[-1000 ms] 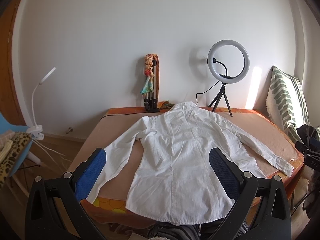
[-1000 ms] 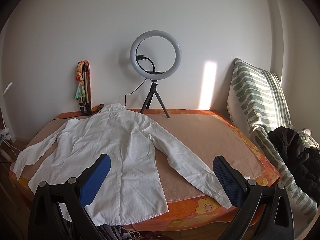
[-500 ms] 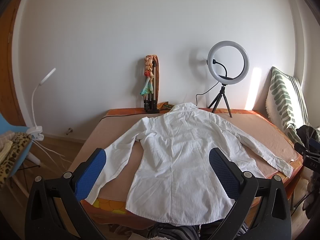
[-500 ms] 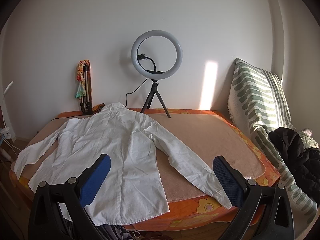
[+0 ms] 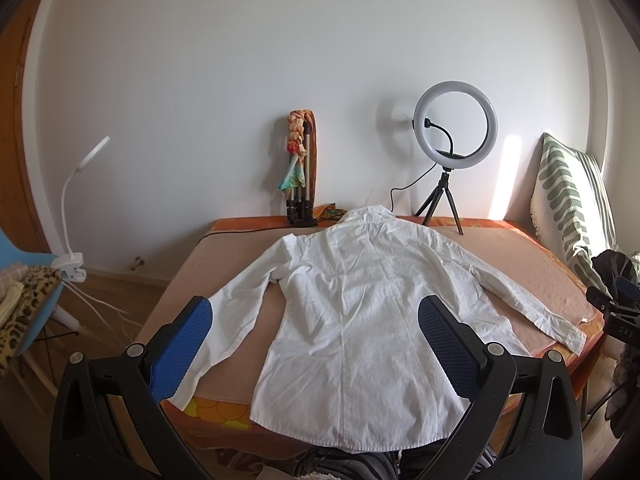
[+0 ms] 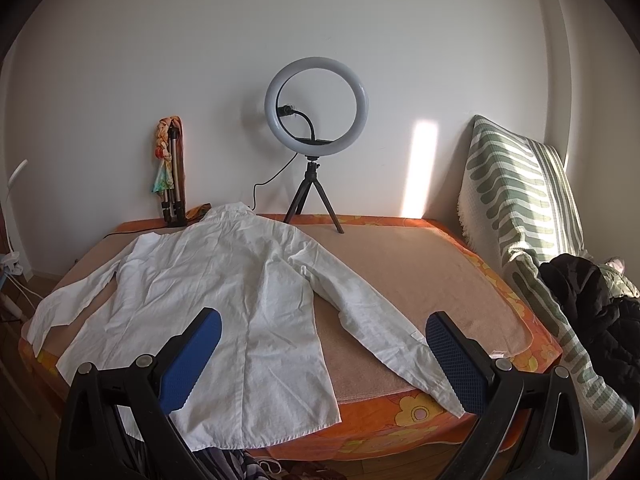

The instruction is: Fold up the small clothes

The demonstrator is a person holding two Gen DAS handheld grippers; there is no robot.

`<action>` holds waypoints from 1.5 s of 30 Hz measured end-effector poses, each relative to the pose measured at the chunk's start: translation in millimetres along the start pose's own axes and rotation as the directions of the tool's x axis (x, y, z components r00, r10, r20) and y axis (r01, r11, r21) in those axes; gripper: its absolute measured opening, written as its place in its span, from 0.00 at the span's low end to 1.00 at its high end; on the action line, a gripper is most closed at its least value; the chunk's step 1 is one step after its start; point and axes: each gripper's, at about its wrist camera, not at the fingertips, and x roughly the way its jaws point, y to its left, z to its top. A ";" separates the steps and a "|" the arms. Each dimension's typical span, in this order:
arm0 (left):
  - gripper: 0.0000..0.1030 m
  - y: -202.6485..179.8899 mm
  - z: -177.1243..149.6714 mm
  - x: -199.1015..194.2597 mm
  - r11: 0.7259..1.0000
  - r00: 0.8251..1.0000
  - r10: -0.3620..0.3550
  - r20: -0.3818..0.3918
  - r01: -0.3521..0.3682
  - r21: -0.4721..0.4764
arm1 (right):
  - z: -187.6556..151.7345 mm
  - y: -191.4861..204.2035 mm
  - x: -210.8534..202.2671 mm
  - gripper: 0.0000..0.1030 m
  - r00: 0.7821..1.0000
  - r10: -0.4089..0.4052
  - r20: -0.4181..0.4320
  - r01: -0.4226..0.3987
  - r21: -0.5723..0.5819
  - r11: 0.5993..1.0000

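I see the white shirt (image 5: 360,312) lying flat, back side up, across the centre of the bed (image 5: 520,248), collar toward the wall at the top of the frame, hem hanging over the near edge at the bottom. Both sleeves are spread outward; the one at lower left of the left wrist view reaches the bed's corner, the other runs to the right edge.

My left gripper (image 5: 316,344) is wide open, blue pads apart at the bottom of the frame, holding nothing, above the shirt's lower half. My right gripper (image 6: 322,354) is also fully spread and empty, framing the shirt's hem and one sleeve (image 6: 380,320).

A ring light (image 6: 316,120) stands on its tripod at the far edge of the bed, upper centre. A striped cushion (image 6: 520,208) leans at the right; a black jacket (image 6: 592,312) lies below it.
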 end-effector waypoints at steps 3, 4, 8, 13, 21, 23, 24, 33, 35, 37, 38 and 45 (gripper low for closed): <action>1.00 -0.5 0.1 -0.2 1.000 1.000 0.000 0.000 0.000 0.000 | -0.1 -0.1 0.6 1.00 1.000 0.000 0.000 0.000 0.000 1.000; 1.00 -0.4 -0.3 -0.4 1.000 1.000 0.000 0.000 0.000 0.001 | 0.2 -0.2 1.1 1.00 1.000 0.000 -0.001 0.000 0.000 1.000; 1.00 0.5 0.7 2.0 1.000 1.000 0.001 -0.003 -0.001 0.000 | -0.1 -0.5 0.8 1.00 1.000 -0.001 -0.002 0.001 -0.001 1.000; 1.00 5.5 -1.0 6.9 1.000 1.000 0.004 -0.008 -0.004 -0.005 | -5.8 9.4 8.3 1.00 1.000 0.003 -0.002 -0.003 -0.006 1.000; 1.00 20.2 -5.1 17.4 1.000 1.000 0.002 -0.023 -0.002 -0.016 | -1.2 16.4 17.6 1.00 1.000 0.005 -0.012 -0.006 -0.020 1.000; 1.00 28.1 -6.5 21.8 1.000 1.000 0.005 -0.030 -0.005 -0.017 | 1.3 20.0 20.6 1.00 1.000 0.010 -0.013 -0.010 -0.027 1.000; 0.99 33.5 -7.9 23.5 1.000 0.999 0.006 -0.032 -0.006 -0.018 | 3.2 22.0 21.7 1.00 1.000 0.008 -0.012 -0.008 -0.033 0.999; 0.93 124.1 -31.1 46.8 0.990 0.998 0.010 -0.070 -0.019 -0.137 | 17.4 54.0 36.5 1.00 0.999 0.047 -0.007 -0.048 -0.090 0.995; 0.87 148.7 -40.4 58.0 0.985 0.994 0.002 -0.109 -0.021 -0.173 | 20.9 62.6 41.2 1.00 0.997 0.071 -0.007 -0.071 -0.099 0.993; 0.79 173.6 -51.3 70.1 0.975 0.989 0.005 -0.146 -0.037 -0.218 | 23.7 69.4 46.0 0.99 0.996 0.087 -0.012 -0.088 -0.099 0.991; 0.78 186.9 -57.5 77.1 0.969 0.986 0.004 -0.169 -0.045 -0.241 | 26.0 74.4 49.8 0.99 0.995 0.096 -0.014 -0.097 -0.100 0.990; 0.69 254.1 -102.4 118.5 0.914 0.955 -0.066 -0.288 -0.058 -0.401 | 33.2 103.2 71.2 0.91 0.988 0.145 -0.045 -0.149 -0.120 0.981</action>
